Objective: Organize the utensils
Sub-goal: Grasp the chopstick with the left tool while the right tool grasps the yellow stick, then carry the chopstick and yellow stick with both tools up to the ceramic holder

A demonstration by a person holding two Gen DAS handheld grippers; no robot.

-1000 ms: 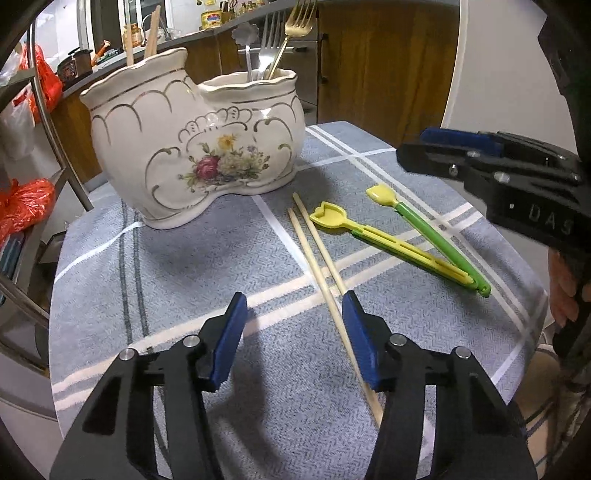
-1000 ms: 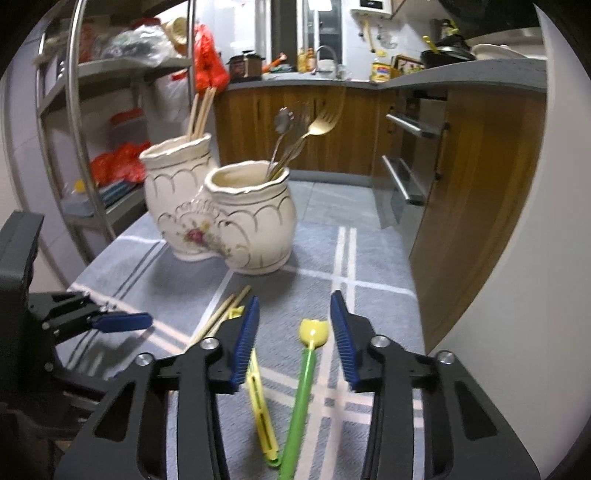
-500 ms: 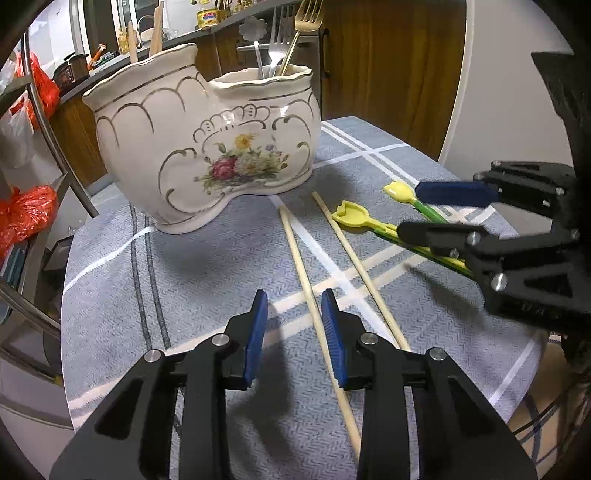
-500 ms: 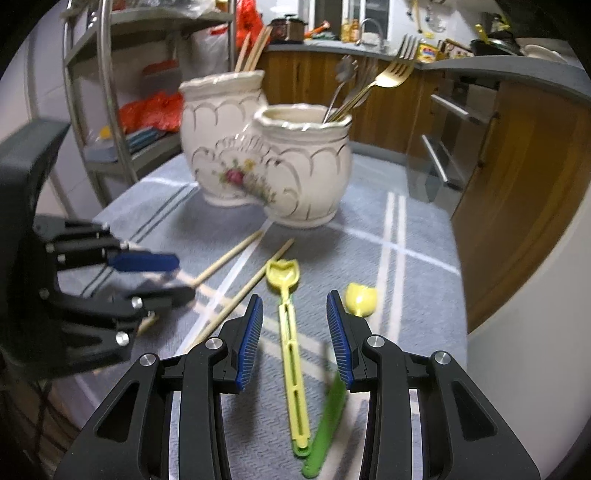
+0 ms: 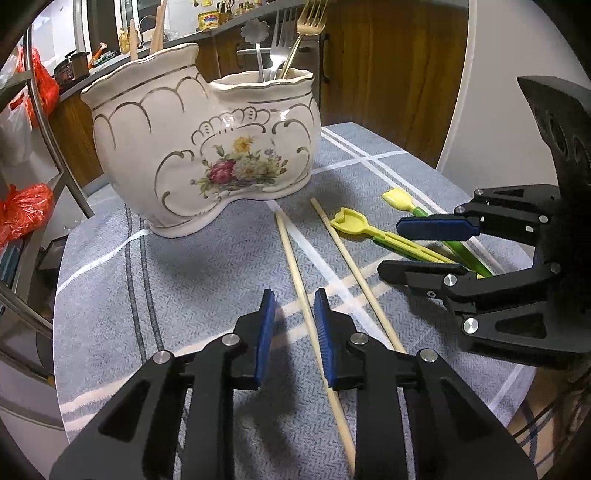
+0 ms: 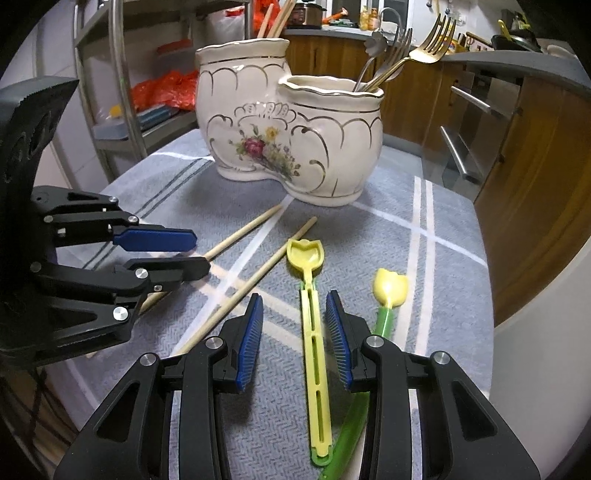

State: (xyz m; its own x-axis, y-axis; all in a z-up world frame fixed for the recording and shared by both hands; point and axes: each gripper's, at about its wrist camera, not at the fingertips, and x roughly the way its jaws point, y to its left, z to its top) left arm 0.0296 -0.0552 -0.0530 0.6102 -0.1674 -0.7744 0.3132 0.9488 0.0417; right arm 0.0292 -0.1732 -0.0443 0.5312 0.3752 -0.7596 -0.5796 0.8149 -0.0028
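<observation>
A white floral ceramic double holder (image 5: 207, 155) stands at the back of the table; it also shows in the right wrist view (image 6: 291, 129). Forks stand in its right cup (image 5: 291, 44) and wooden sticks in its left cup (image 6: 273, 18). Two wooden chopsticks (image 5: 306, 295) lie on the cloth. My left gripper (image 5: 293, 332) is open, low over the left chopstick, jaws either side of it. My right gripper (image 6: 293, 332) is open around the yellow tulip-shaped tong arm (image 6: 312, 332); the green arm (image 6: 384, 317) lies right of it.
The table has a grey cloth with white stripes (image 5: 184, 280). A metal shelf rack with red bags (image 5: 26, 206) stands at the left. Wooden kitchen cabinets (image 6: 535, 166) and an oven door are behind and to the right. The table edge is close on the right.
My left gripper has narrowed and moved right and lower over the left chopstick. My right gripper has come down and forward over the yellow and green tongs.
</observation>
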